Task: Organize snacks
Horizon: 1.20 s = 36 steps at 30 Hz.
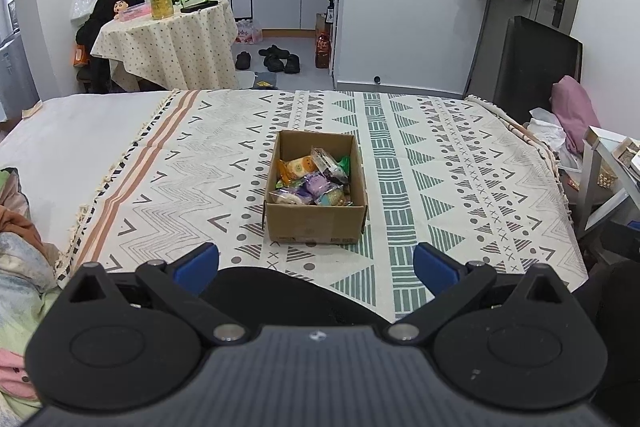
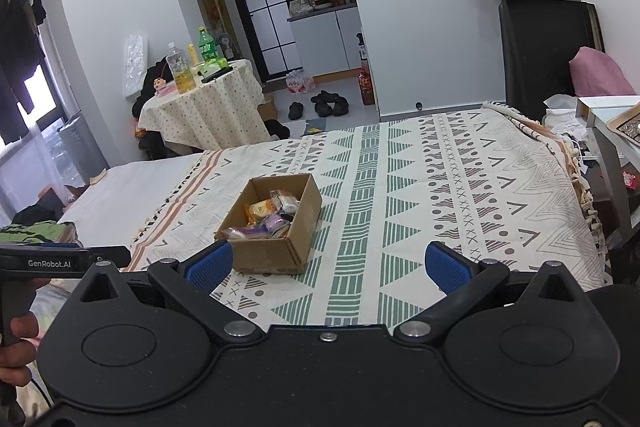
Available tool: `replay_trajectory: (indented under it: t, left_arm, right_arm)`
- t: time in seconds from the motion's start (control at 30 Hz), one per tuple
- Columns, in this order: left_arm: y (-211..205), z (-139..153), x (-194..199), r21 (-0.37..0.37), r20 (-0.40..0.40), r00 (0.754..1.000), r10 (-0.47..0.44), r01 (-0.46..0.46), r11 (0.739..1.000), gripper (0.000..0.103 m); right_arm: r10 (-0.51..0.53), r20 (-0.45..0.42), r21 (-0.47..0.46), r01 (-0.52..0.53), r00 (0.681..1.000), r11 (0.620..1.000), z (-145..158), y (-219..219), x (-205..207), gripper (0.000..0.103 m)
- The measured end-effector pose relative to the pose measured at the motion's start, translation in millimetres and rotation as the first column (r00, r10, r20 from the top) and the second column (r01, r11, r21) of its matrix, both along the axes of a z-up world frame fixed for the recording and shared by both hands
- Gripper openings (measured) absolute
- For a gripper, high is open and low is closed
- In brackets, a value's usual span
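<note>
A small open cardboard box (image 1: 316,223) sits on the patterned bedspread, holding several wrapped snacks (image 1: 310,181) in orange, purple, green and clear packets. My left gripper (image 1: 316,265) is open, its blue fingertips spread wide just short of the box's near wall, nothing between them. In the right wrist view the same box (image 2: 276,251) lies ahead and left, snacks (image 2: 268,215) inside. My right gripper (image 2: 328,263) is open and empty, its left fingertip beside the box's near corner. The left gripper's body and a hand show at the left edge.
The patterned bedspread (image 1: 440,163) covers a bed, with plain white sheet (image 1: 80,131) to the left. A round table (image 1: 168,43) with bottles stands beyond the bed. A white side table (image 2: 612,131) and pink pillow (image 2: 600,75) are at the right. Clothes lie at the near left.
</note>
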<state>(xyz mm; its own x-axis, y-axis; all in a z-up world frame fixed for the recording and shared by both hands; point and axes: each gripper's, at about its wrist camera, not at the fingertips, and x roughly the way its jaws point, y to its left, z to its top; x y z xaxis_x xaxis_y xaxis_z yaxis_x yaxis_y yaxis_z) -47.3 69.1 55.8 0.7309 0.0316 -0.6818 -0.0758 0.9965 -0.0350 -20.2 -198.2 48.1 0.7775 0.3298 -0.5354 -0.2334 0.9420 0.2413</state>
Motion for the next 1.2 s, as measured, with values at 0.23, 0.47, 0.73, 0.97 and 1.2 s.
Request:
replay_trajectory:
  t: [0.23,0.47,0.73,0.97,1.2]
  left_arm:
    - [-0.4,0.2,-0.1,-0.002,-0.002,1.000,0.001,-0.001,1.000,0.103]
    - [-2.3,-0.9,-0.9,-0.004,-0.003,1.000,-0.004,0.004,1.000,0.103]
    - [-9.7,2.0,-0.6,-0.008,0.002,1.000,-0.015,0.015,1.000,0.103]
    - [-11.7,3.2,1.0,-0.005,0.002,1.000,-0.019,0.019,1.000,0.103]
    - [-11.1,1.6,1.2,-0.012,0.000,1.000,-0.009,0.009,1.000,0.103]
  right_arm:
    - [0.004,-0.007,-0.004,-0.004,1.000,1.000,-4.1,0.0,-0.3,0.103]
    - [-0.001,-0.009,0.001,0.001,1.000,1.000,-5.3,-2.3,-0.3,0.103]
    - [-0.009,-0.010,0.006,0.009,1.000,1.000,-2.7,-4.0,-0.1,0.103]
    - [-0.009,-0.013,0.008,0.009,1.000,1.000,-2.6,-5.3,0.1,0.103]
    - [-0.009,-0.015,0.006,0.009,1.000,1.000,-3.4,-5.4,0.3,0.103]
